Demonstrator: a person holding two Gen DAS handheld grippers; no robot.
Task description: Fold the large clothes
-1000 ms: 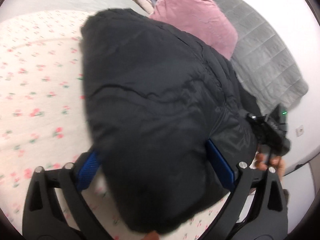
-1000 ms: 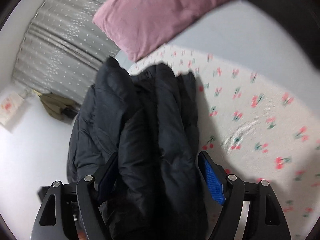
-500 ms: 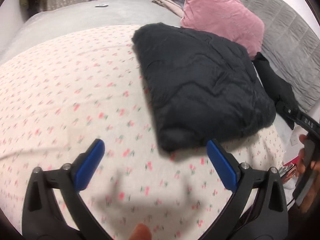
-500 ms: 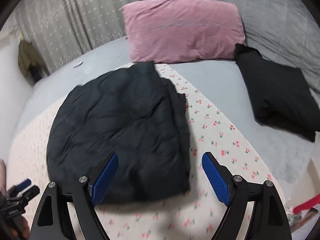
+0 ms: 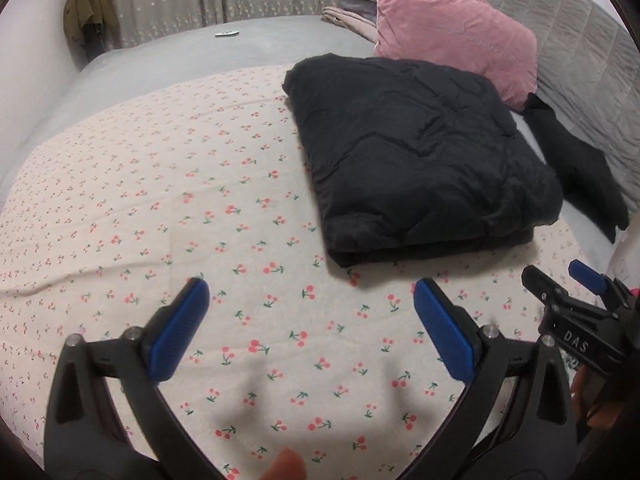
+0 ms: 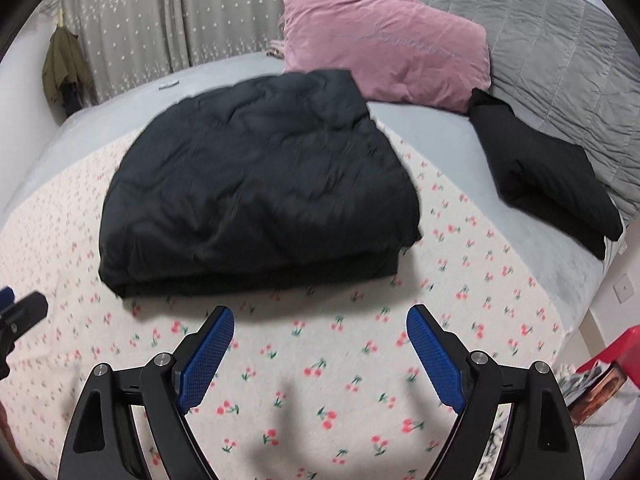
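Note:
A black padded jacket (image 5: 420,152) (image 6: 256,176) lies folded into a thick rectangle on the cherry-print sheet (image 5: 160,200) (image 6: 460,280), its near folded edge facing both cameras. My left gripper (image 5: 311,286) hovers open over bare sheet, a short way in front of that edge and left of it. Beside it, my right gripper (image 6: 320,314) also stands wide open, just short of the jacket's near edge. Neither has anything between its blue pads. Each gripper shows at the edge of the other's view.
A pink pillow (image 5: 452,32) (image 6: 384,44) leans behind the jacket. A second folded black garment (image 5: 576,164) (image 6: 548,176) lies to the right, by the grey quilted headboard (image 6: 560,52). A remote (image 5: 226,34) rests on the grey bedding beyond. A red object (image 6: 616,348) sits off the bed's right edge.
A second ago both grippers had the jacket between their pads. It now lies folded on the sheet, and both have pulled back toward the near side, open and empty.

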